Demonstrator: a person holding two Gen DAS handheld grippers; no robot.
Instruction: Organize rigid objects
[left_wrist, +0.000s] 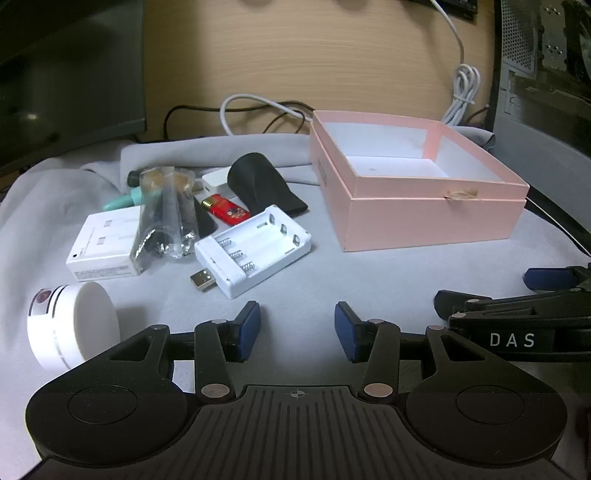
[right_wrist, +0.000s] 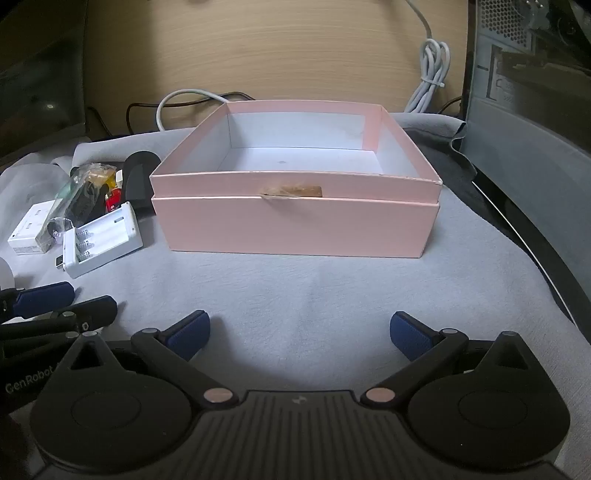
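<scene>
An open, empty pink box (left_wrist: 424, 218) (right_wrist: 295, 225) stands on the grey cloth. To its left lies a cluster: a white battery charger (left_wrist: 255, 249) (right_wrist: 101, 242), a red lighter (left_wrist: 225, 210), a black curved piece (left_wrist: 258, 181), a clear plastic bag (left_wrist: 168, 218), a white carton (left_wrist: 105, 243) and a white round jar (left_wrist: 74, 328). My left gripper (left_wrist: 297, 330) is open and empty, just in front of the charger. My right gripper (right_wrist: 299, 332) is open and empty, in front of the box.
The grey cloth (right_wrist: 295, 295) covers the table. White and black cables (left_wrist: 258, 110) lie behind by the wooden wall. A computer case (right_wrist: 535, 92) stands at the right. A dark monitor (left_wrist: 66, 74) is at the back left.
</scene>
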